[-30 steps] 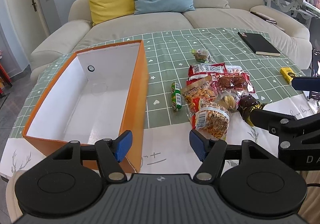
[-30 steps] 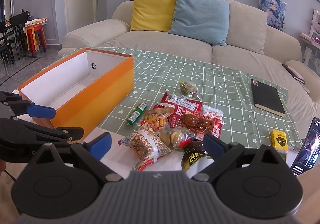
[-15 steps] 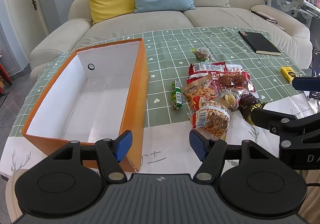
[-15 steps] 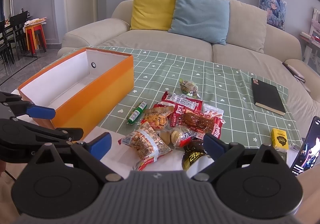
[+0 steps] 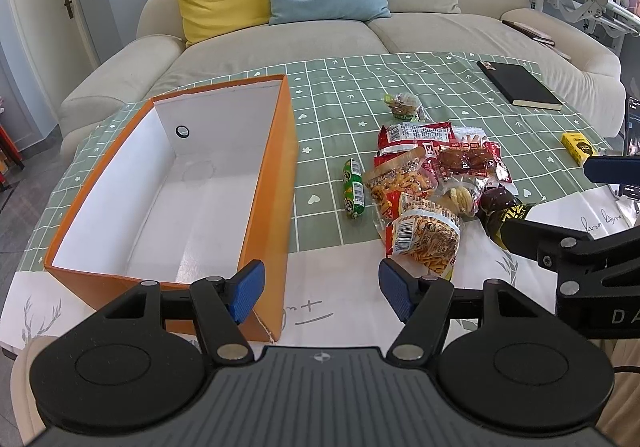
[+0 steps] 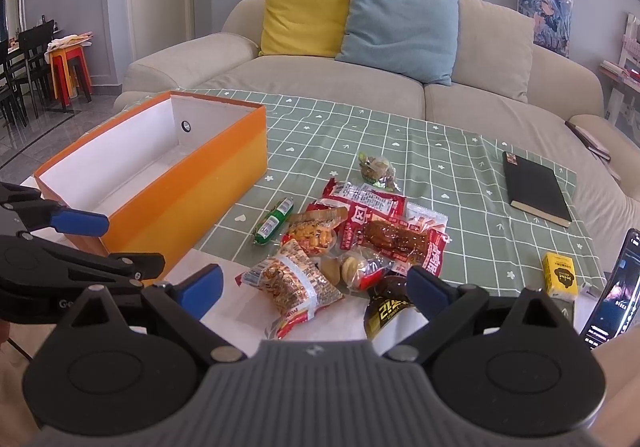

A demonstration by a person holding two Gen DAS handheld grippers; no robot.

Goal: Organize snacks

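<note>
An orange box [image 5: 276, 183] [image 6: 192, 183] with a white inside stands on the table's left, nothing in it. To its right lies a pile of snack packets [image 5: 432, 183] [image 6: 352, 243]: a striped cracker bag [image 5: 424, 235] [image 6: 296, 283] nearest me, red packets, a dark brown pouch [image 5: 504, 207] [image 6: 388, 303], a green sausage [image 5: 354, 189] [image 6: 274, 221] and a small green-topped packet [image 5: 404, 107] [image 6: 376, 169] farther back. My left gripper [image 5: 320, 285] hovers open by the box's near right corner. My right gripper [image 6: 314, 283] hovers open just short of the pile. Both hold nothing.
A black notebook [image 5: 520, 85] [image 6: 536, 193] lies at the far right, a small yellow box [image 5: 578, 147] [image 6: 560, 275] nearer. A phone [image 6: 616, 287] leans at the right edge. A beige sofa [image 5: 340, 35] with cushions stands behind the table.
</note>
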